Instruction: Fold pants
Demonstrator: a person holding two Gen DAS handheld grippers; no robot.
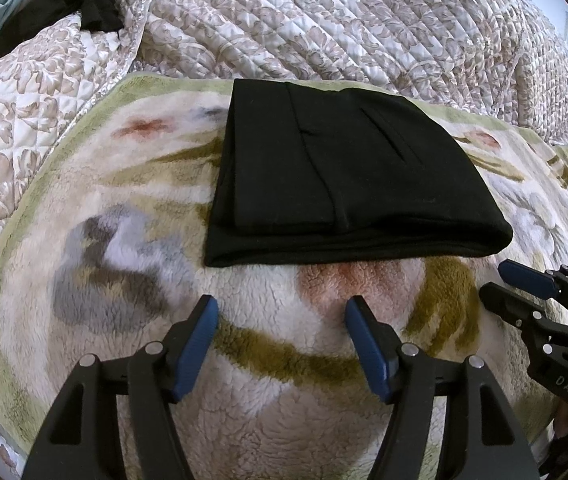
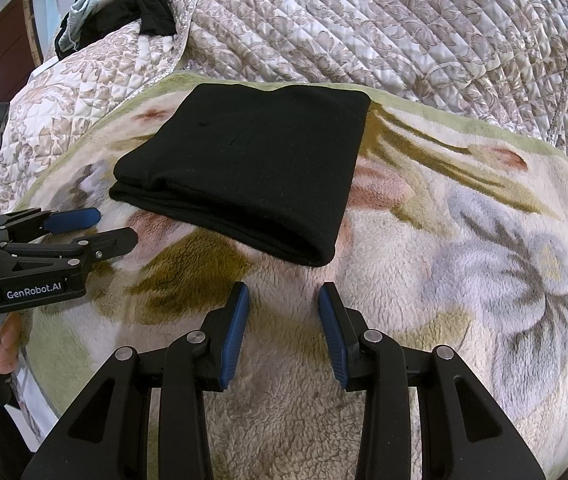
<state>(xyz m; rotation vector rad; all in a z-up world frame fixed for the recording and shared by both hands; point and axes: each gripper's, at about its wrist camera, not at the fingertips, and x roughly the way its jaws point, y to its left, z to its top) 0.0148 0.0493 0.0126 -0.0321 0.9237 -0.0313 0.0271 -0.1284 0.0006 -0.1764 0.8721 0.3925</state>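
I see the pants (image 1: 347, 168) as a black, soft knit cloth folded into a thick, neat rectangle with rounded folded edges and a pocket slit on top. They lie flat on a fluffy fleece blanket (image 1: 124, 240) printed with pale green, olive, pink and grey flowers, towards its far edge. Beyond the blanket is a quilted bedspread (image 1: 363, 20) with a beige leaf pattern, stitched in diamonds, and a dark garment (image 2: 156, 8) is bunched at the far left.

My left gripper (image 1: 282, 334) hovers just near the pants' near edge, its blue ribbed pads spread wide and empty. My right gripper (image 2: 284, 320) sits near the pants' near right corner, its fingers parted more narrowly, also holding nothing. Neither touches the cloth.
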